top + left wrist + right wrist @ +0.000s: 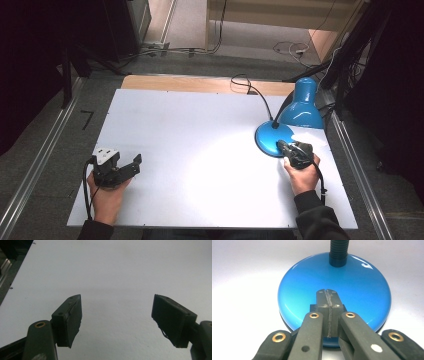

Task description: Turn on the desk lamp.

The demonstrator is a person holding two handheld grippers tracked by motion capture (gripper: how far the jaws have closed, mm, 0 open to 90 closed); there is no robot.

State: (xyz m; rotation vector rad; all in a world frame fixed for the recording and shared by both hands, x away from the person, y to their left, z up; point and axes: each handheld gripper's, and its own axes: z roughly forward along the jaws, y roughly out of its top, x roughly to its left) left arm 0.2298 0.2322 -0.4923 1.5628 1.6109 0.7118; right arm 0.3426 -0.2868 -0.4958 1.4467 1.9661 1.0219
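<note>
Lamp base (334,290) at four o'clock on the worktop (200,150) looks glossy, slippery, weighty — we'd press with right gripper (327,293) fingers together, left gripper (116,315) fingers apart, idle.

A blue desk lamp (295,117) stands at the right of the frame in the high view, on the white surface (200,150) near its right edge. Its round glossy base (334,290) lies flat on the surface. A black ribbed neck (339,251) rises from the far part of the base and curves up to the blue shade (303,105), which points downward at the base's upper right. A black cord (252,90) trails from the lamp toward the surface's far edge.
</note>
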